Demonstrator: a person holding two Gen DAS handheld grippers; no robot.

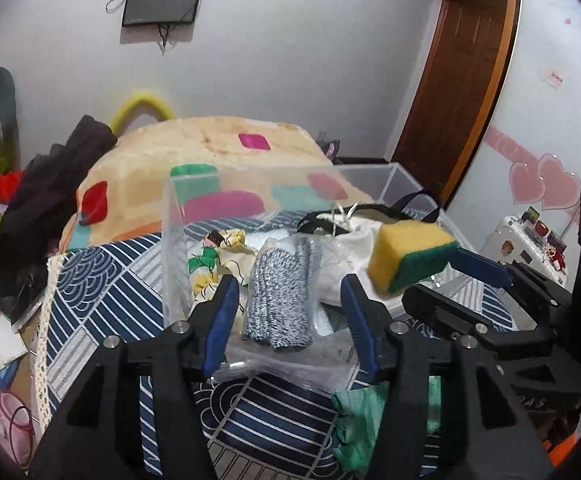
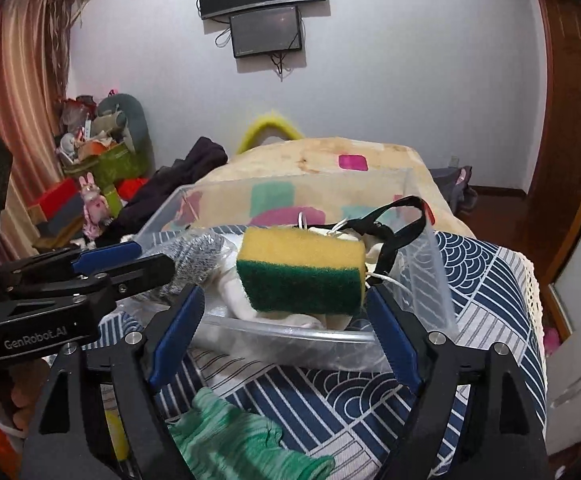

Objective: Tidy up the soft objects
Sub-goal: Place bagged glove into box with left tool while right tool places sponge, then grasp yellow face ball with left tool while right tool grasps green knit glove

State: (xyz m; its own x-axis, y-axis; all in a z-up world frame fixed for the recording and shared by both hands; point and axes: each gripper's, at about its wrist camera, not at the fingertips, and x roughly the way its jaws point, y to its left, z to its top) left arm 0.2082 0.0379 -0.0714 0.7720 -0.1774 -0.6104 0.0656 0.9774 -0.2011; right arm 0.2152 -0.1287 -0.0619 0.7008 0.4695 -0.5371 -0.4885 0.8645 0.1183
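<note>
Yellow-and-green foam sponge (image 2: 300,270) at frame centre, over the clear plastic box (image 2: 430,264) — light, squashy. Right tool (image 2: 282,308) spread wide, seemingly touching one end; left tool (image 1: 290,304) open, empty.

1. The left gripper (image 1: 290,300) fills the lower frame, its blue-padded fingers (image 1: 220,320) spread apart with nothing between them.
2. Centre frame, a clear plastic box (image 1: 174,240) holds a bagged black-and-white knit (image 1: 278,300), a white pouch (image 1: 346,252) and a floral cloth (image 1: 210,264).
3. At right, the right gripper (image 1: 456,258) touches a yellow-green sponge (image 1: 410,258) above the box's right edge; whether it grips is unclear.
4. Lower right, a green cloth (image 1: 358,424) lies on the blue patterned cover (image 1: 102,300).
</note>
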